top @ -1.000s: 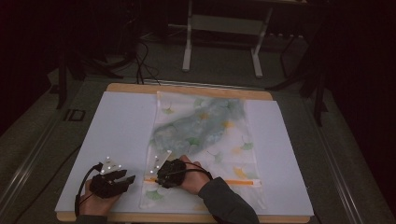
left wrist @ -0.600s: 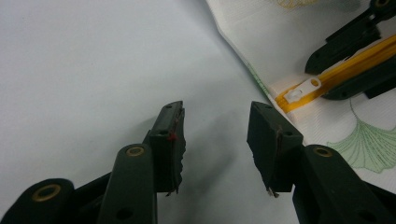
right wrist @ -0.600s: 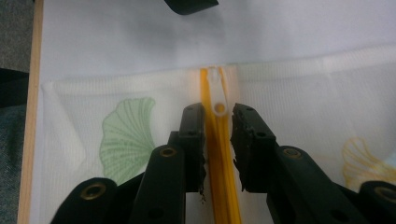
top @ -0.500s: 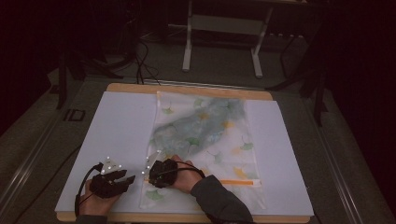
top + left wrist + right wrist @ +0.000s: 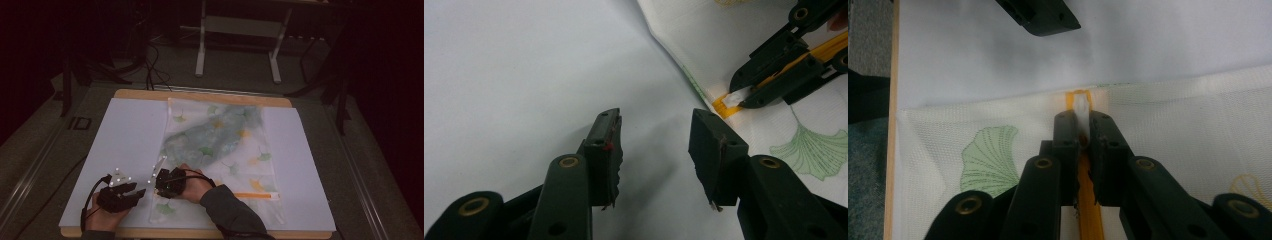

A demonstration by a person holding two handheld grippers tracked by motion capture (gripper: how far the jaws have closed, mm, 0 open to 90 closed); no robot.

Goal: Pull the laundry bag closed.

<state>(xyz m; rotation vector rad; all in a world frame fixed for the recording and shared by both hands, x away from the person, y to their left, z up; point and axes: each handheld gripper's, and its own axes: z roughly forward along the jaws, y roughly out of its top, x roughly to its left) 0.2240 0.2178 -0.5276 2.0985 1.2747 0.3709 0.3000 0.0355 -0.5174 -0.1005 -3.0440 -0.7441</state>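
Between right gripper (image 5: 1083, 145) jaws: white zip tab (image 5: 1081, 111) on bag (image 5: 1173, 125), jaws just closed on it. Left gripper (image 5: 656, 150), just beside, jaws wide, nothing betw. them, over white mat (image 5: 514, 75).

Left claw (image 5: 655, 150) agape over white sheet (image 5: 514, 70) — right claw (image 5: 744, 100) pinching zipper pull (image 5: 735, 97)

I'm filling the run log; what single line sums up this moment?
right gripper: just closed, shut on white zipper pull | left gripper: open, above white table sheet | leaf-print fabric bag: flat
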